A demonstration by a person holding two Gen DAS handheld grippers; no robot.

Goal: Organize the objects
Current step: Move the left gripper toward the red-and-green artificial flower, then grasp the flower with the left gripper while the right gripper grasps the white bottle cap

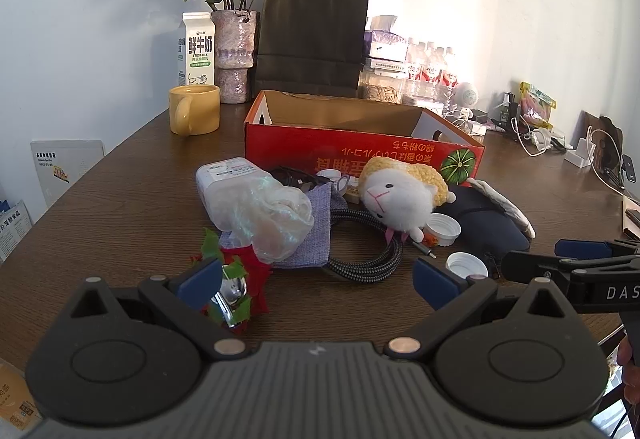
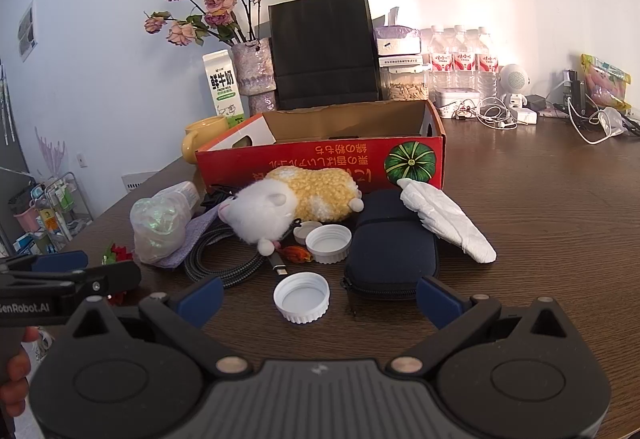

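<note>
An open red cardboard box [image 1: 360, 155] [image 2: 320, 163] stands on the brown table. In front of it lies a pile: a plush sheep [image 1: 400, 195] [image 2: 288, 203], a dark zip pouch [image 2: 392, 243] [image 1: 480, 223], a white folded cloth [image 2: 444, 223], two white caps [image 2: 302, 297] [image 2: 329, 242], a braided cable [image 1: 368, 259] [image 2: 224, 259], a crumpled clear bag [image 1: 268, 219] [image 2: 158, 225] on a grey-blue cloth [image 1: 320, 231], and a red flower ornament [image 1: 240, 279]. My left gripper [image 1: 318, 285] is open above the table near the ornament. My right gripper [image 2: 318, 297] is open around the near cap.
At the back stand a yellow mug [image 1: 195, 109], a milk carton [image 1: 195, 49], a vase of dried roses [image 1: 234, 55], a black paper bag [image 1: 312, 39], water bottles [image 2: 464, 59] and chargers with cables [image 2: 520, 111]. The table edge runs along the left.
</note>
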